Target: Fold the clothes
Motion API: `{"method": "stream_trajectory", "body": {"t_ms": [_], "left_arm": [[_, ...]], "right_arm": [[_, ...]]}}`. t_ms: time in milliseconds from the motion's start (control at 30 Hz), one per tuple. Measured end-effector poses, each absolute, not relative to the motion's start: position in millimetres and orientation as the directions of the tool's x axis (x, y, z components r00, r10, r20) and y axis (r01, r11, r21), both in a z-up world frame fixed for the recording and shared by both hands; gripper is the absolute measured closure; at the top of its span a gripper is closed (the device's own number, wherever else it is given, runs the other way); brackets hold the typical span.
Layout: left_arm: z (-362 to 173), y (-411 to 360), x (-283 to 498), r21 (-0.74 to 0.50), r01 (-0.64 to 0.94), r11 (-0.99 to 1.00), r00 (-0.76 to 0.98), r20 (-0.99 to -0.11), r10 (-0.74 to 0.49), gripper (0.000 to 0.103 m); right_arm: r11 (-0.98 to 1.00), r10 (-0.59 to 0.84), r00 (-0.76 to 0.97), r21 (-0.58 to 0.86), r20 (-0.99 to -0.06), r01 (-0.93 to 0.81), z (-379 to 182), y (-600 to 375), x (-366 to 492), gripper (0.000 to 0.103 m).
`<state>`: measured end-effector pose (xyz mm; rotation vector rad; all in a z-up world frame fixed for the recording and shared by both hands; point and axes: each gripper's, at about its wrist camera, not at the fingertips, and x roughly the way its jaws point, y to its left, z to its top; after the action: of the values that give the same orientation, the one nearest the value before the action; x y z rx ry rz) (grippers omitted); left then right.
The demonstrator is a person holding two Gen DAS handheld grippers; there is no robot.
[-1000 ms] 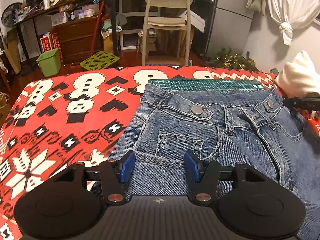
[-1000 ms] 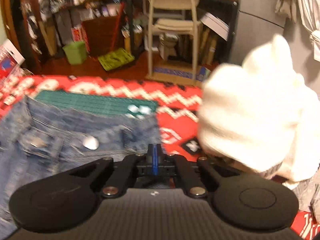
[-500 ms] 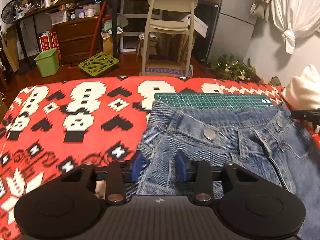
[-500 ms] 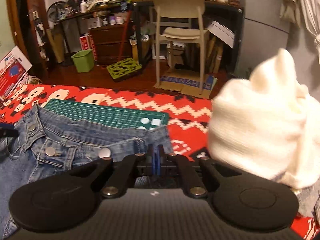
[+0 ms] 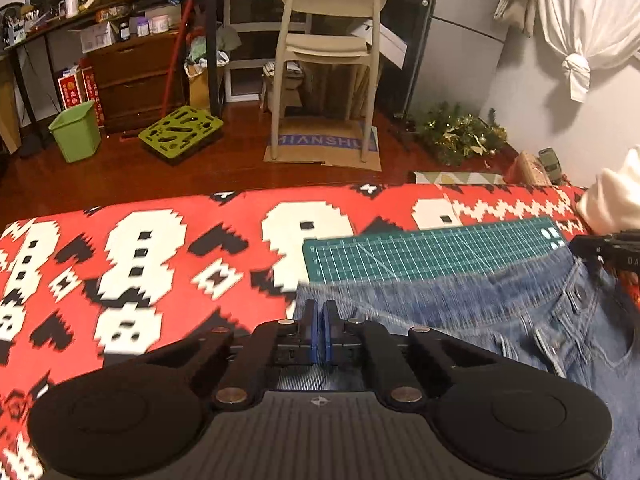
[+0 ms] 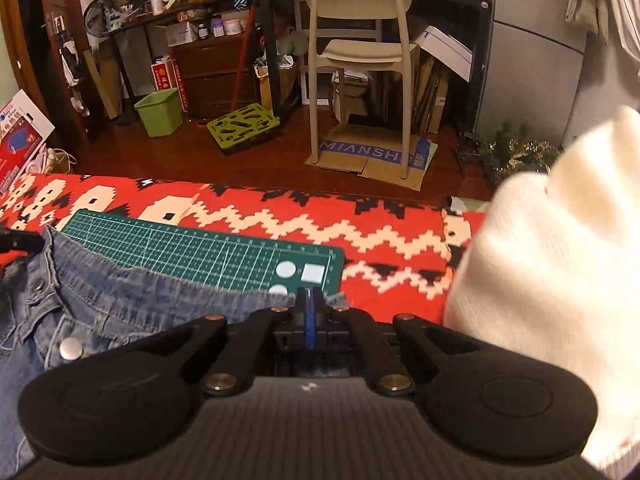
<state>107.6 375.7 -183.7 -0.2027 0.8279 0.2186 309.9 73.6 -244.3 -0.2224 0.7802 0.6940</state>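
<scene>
1. Left wrist view: the left gripper is clamped on the left waistband corner of the jeans, so that the edge can be lifted.
2. Right wrist view: the right gripper is pinched on the opposite corner, keeping the waistband taut.
3. The jeans are spread over the cutting mat on the patterned blanket, with a white garment at the blanket's right edge.

The jeans lie on the blanket-covered table, their waistband overlapping the near edge of the cutting mat. A knit garment sits at the table's right edge. Behind the far edge stands a chair.
</scene>
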Motion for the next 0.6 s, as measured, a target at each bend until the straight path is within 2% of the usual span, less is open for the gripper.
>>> {"method": "stream_trajectory", "body": {"t_ms": [267, 433, 600], "left_arm": [[-163.4, 379.6, 114.8, -0.084, -0.265, 0.961, 0.681, -0.721, 0.125, 0.097], [-146.8, 368.5, 77.8, -0.13, -0.238, 0.963, 0.706, -0.704, 0.079, 0.097], [-151.0, 346.8, 24.8, -0.163, -0.221, 0.961, 0.693, -0.72, 0.037, 0.097]], "right_arm": [[0.747, 0.53, 0.499, 0.099, -0.685, -0.657, -222.5, 70.4, 305.3, 0.101], [0.709, 0.525, 0.479, 0.049, -0.703, -0.704, -210.3, 40.1, 268.4, 0.101], [0.704, 0.517, 0.445, 0.068, -0.731, -0.707, -221.6, -2.7, 230.4, 0.1]]}}
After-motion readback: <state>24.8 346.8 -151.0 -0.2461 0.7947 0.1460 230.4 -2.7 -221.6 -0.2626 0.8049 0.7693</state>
